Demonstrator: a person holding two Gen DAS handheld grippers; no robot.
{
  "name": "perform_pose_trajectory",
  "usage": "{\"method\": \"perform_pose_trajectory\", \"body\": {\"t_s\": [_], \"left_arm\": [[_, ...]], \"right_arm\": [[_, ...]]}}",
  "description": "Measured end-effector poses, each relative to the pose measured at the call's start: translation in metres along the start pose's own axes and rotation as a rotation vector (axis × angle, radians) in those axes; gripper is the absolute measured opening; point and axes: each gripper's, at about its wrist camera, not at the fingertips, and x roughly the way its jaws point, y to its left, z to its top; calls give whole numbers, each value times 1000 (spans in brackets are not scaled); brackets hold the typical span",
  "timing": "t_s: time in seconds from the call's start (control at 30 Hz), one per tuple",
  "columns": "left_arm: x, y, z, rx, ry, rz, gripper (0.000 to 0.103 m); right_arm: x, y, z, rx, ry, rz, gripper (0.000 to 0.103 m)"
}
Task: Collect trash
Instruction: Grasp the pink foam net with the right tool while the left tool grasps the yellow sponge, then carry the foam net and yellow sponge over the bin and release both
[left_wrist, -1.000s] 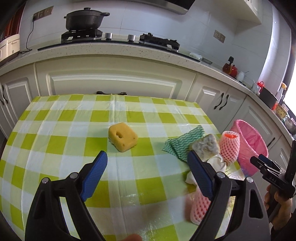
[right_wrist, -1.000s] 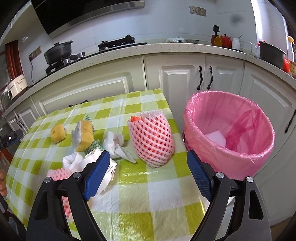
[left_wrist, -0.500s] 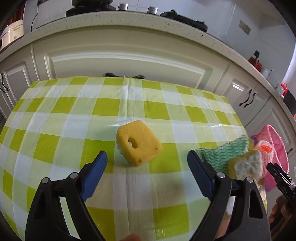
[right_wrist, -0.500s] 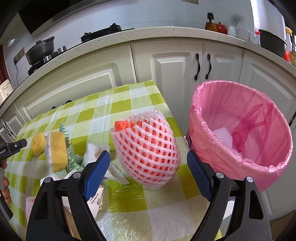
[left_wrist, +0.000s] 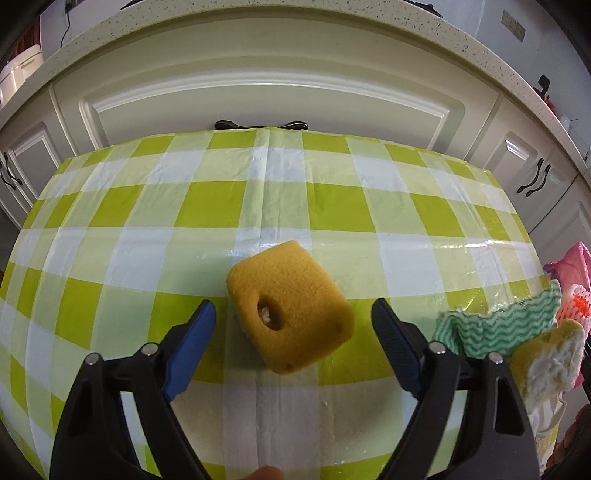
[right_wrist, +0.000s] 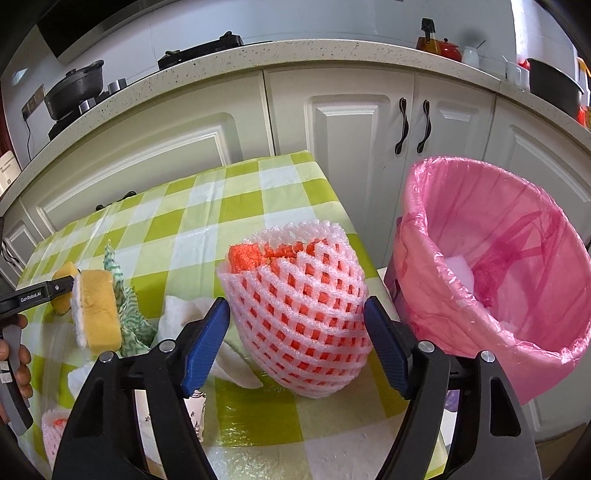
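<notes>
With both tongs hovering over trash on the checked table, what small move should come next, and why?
Probably finish closing both. The left tongs straddle the yellow sponge cube, their jaws having just been closing with gaps still on both sides. The right tongs likewise bracket the foam fruit net, barely clear of it. The pink-lined bin stands right beside the table for the drop.

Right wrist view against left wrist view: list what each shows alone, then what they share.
Only the right wrist view: the pink-lined bin beside the table, a black pot on the stove, and the right gripper with its fingers around the foam-netted orange piece, a sliver of gap each side.

Only the left wrist view: the left gripper, open, flanking the yellow sponge cube.

Both: the checked tablecloth, green wavy cloth and white-backed sponge.
</notes>
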Motion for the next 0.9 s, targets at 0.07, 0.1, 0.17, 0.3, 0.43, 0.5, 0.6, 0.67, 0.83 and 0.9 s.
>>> {"method": "perform_pose_trajectory", "body": {"t_s": [0.07,0.1,0.17,0.3,0.43,0.5,0.6,0.67,0.83,0.9], "left_arm": [[3,0,1,5,5,-1,67],[5,1,1,6,8,-3,62],[6,1,1,8,10,-7,61],[3,2,-1,10,4,-12,57],[-4,3,-5,9,-4,-23,55],[-8,4,-7,7,-9,-32,54],[-15,6,-10,0,-19,-45,52],[-22,6,-12,-2,-30,-55,52],[-36,6,-15,-1,-47,-59,51],[-43,6,-16,-1,-55,-65,51]], "right_arm": [[3,1,0,-5,4,-5,64],[5,1,0,-9,7,-9,62],[6,3,0,-16,11,-8,56],[6,4,-1,-31,10,-1,41],[2,4,-3,-35,5,14,33],[0,4,-4,-36,1,19,30],[-5,4,-6,-40,-3,33,29],[-9,5,-7,-42,-7,38,28],[-22,6,-7,-40,-27,49,28],[-30,5,-5,-40,-41,54,28]]}}
